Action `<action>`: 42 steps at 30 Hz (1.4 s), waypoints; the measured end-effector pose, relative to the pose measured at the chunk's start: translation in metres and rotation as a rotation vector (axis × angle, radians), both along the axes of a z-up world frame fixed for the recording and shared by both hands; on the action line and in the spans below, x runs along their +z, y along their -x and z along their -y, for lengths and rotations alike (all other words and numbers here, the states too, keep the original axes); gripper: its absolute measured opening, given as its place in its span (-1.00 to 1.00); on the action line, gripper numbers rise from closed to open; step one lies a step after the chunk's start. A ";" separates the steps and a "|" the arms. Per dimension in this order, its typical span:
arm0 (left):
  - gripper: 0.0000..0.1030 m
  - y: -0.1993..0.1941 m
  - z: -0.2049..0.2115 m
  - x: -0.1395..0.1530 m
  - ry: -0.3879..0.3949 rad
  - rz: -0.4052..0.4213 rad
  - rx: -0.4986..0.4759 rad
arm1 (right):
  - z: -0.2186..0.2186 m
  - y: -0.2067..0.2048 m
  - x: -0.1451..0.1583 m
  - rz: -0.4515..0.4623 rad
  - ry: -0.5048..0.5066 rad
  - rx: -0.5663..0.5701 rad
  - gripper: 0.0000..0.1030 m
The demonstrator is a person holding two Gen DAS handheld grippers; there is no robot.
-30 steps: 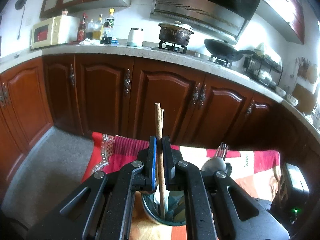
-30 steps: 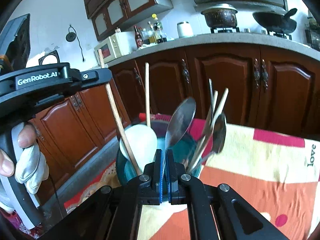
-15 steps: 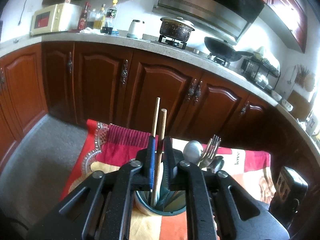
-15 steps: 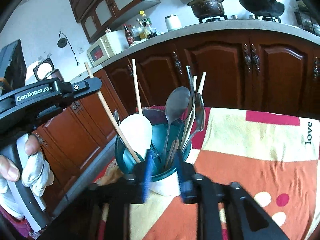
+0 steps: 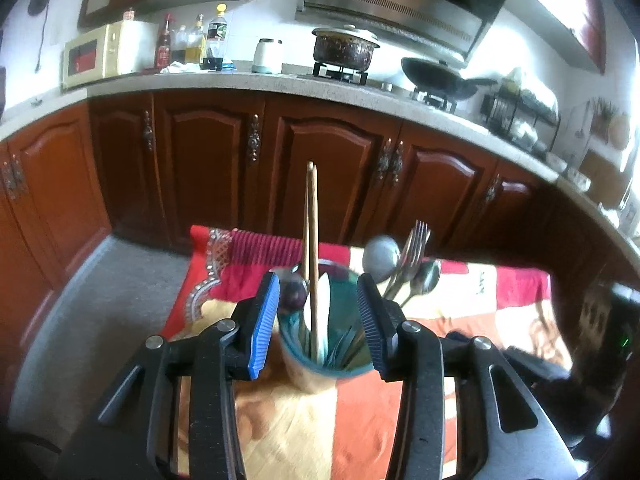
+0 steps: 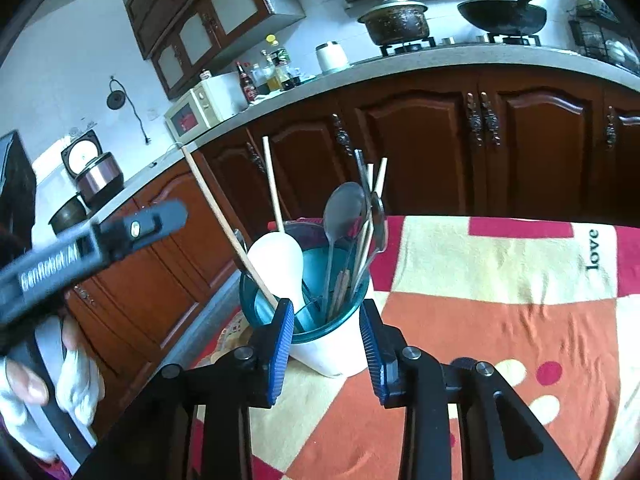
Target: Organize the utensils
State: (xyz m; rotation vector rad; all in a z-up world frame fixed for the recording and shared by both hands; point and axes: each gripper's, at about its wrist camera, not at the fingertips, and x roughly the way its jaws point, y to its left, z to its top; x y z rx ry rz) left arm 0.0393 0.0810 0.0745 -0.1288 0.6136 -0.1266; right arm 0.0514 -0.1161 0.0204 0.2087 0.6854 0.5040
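Observation:
A teal and white utensil cup point(image 5: 320, 364) point(image 6: 332, 340) stands on the patterned cloth. It holds two wooden chopsticks point(image 5: 311, 240) point(image 6: 224, 224), a white spoon point(image 6: 280, 264), metal spoons point(image 6: 344, 208) and a fork point(image 5: 414, 240). My left gripper point(image 5: 318, 320) is open, its jaws on either side of the cup, touching nothing. My right gripper point(image 6: 326, 344) is open too, its jaws flanking the cup's lower wall. The left gripper's body point(image 6: 92, 244) shows at the left of the right wrist view.
The red, orange and cream cloth point(image 6: 500, 288) covers the table. A dark device point(image 5: 612, 344) sits at the table's right edge. Wooden cabinets point(image 5: 328, 168) and a counter with pot, pan and microwave lie behind.
My left gripper let go of the chopsticks, which now stand in the cup, and opened wide. My right gripper also opened and drew back a little from the cup.

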 end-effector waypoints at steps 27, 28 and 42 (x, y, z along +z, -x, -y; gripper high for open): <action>-0.23 0.048 0.014 0.001 -0.112 0.017 0.075 | -0.010 0.043 0.045 0.086 0.123 -0.076 -0.10; -0.23 0.048 0.014 0.001 -0.113 0.018 0.076 | -0.011 0.044 0.045 0.088 0.122 -0.075 -0.09; -0.23 0.056 0.014 0.004 -0.121 0.024 0.087 | -0.013 0.051 0.051 0.108 0.131 -0.083 -0.06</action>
